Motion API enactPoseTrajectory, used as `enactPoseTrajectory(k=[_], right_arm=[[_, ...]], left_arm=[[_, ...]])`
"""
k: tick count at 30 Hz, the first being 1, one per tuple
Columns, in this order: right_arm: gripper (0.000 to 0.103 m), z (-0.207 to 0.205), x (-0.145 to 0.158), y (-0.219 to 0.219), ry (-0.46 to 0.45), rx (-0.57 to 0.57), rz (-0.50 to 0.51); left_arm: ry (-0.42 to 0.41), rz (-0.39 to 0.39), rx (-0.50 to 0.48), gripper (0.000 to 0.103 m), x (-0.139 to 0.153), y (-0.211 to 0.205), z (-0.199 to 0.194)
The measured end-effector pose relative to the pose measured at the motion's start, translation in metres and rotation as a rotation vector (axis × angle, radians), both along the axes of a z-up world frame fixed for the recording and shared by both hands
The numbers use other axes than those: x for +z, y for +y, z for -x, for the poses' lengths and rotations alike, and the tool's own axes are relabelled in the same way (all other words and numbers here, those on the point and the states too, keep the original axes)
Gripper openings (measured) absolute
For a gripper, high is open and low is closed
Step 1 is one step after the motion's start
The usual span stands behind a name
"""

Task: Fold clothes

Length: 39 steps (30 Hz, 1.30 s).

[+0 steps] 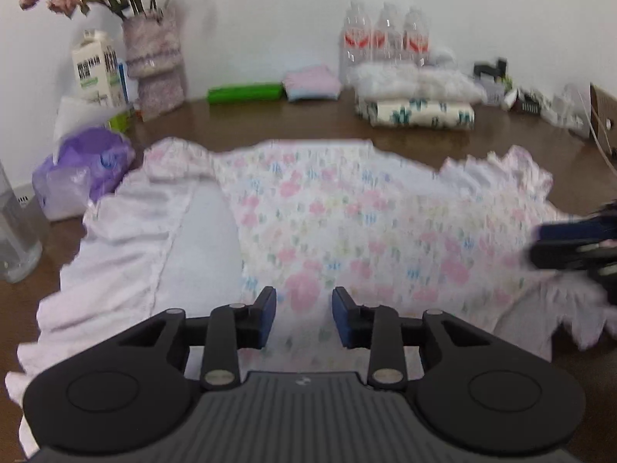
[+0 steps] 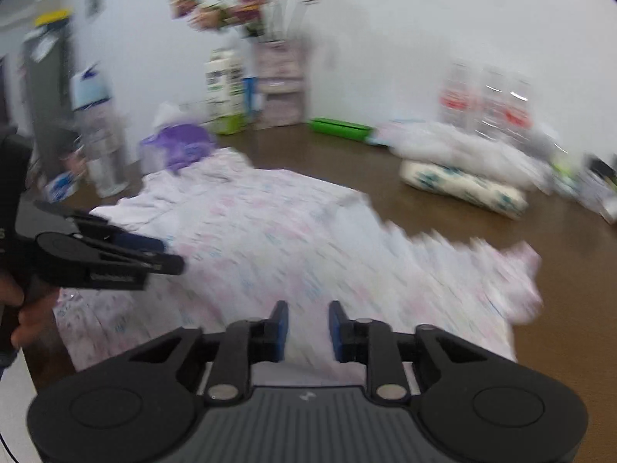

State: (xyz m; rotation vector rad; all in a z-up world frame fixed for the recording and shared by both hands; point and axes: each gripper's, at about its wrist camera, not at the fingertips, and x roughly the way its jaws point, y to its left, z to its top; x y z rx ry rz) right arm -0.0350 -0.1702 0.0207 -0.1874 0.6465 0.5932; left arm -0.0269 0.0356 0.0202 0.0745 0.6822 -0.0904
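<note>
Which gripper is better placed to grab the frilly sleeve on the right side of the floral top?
Right, probably. The right gripper hangs open over the floral top with the frilly sleeve just to its right. The left gripper, also open, sits nearer the garment's left half.

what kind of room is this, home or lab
Probably a home: a brown table against a white wall holds a vase of flowers, folded linens and water bottles behind the floral garment.
</note>
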Motion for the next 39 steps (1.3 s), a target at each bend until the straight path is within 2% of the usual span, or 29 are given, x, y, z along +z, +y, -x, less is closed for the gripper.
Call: enactPoseTrajectory(k=[3,5,7,9,11,13,16,19,22,24,27,29,32,35,38,39], right_arm=[[0.003,-0.032,-0.014,0.025,0.073,0.079,0.042],[0.002,-0.040,-0.020,0.025,0.052,0.053,0.077],[0.002,-0.048,-0.022,0.008,0.056,-0.027,0.066],[0.000,-0.058,-0.022,-0.018,0.084,-0.153,0.016],[0.006,-0.058,-0.020,-0.030,0.080,-0.213,-0.002],[0.006,-0.058,-0.018,-0.042,0.077,-0.270,-0.021],[0.006,-0.064,-0.018,-0.032,0.089,-0.195,-0.076],[0.002,-0.068,-0.026,-0.021,0.065,-0.200,-0.037],[0.002,-0.067,-0.026,-0.029,0.073,-0.245,-0.053],[0.002,-0.068,-0.029,-0.042,0.053,-0.343,-0.022],[0.002,-0.064,-0.030,-0.062,0.051,-0.441,-0.029],[0.010,-0.061,-0.029,-0.065,0.052,-0.464,-0.019],[0.010,-0.059,-0.025,-0.056,0.015,-0.372,-0.073],[0.009,-0.070,-0.032,-0.048,0.067,-0.347,-0.072],[0.010,-0.062,-0.030,-0.065,0.051,-0.448,-0.052],[0.007,-0.061,-0.031,-0.077,0.058,-0.490,-0.073]], left_arm=[[0.016,-0.021,-0.035,0.034,-0.006,-0.009,-0.001],[0.003,-0.020,-0.029,0.037,-0.012,-0.002,0.005],[-0.016,0.015,-0.014,0.044,-0.016,0.009,0.010],[-0.029,0.023,-0.006,0.045,-0.018,0.016,0.014],[-0.021,0.025,0.006,0.045,-0.016,0.017,0.014],[0.007,0.021,0.020,0.044,-0.011,0.016,0.010],[-0.019,0.048,0.013,0.043,0.002,0.004,0.003],[-0.031,0.122,-0.037,0.039,0.009,-0.027,-0.011],[-0.022,0.041,-0.102,0.034,-0.003,-0.066,-0.024],[0.003,0.001,-0.113,0.032,-0.014,-0.074,-0.027],[-0.007,0.027,-0.101,0.033,-0.019,-0.067,-0.026],[-0.007,0.023,-0.096,0.034,-0.018,-0.067,-0.026],[-0.003,0.018,-0.091,0.035,-0.017,-0.067,-0.025],[0.003,0.001,-0.094,0.035,-0.003,-0.056,-0.018],[-0.104,0.119,-0.122,0.056,0.025,-0.004,0.015],[-0.109,0.129,-0.111,0.056,0.028,0.012,0.022]])
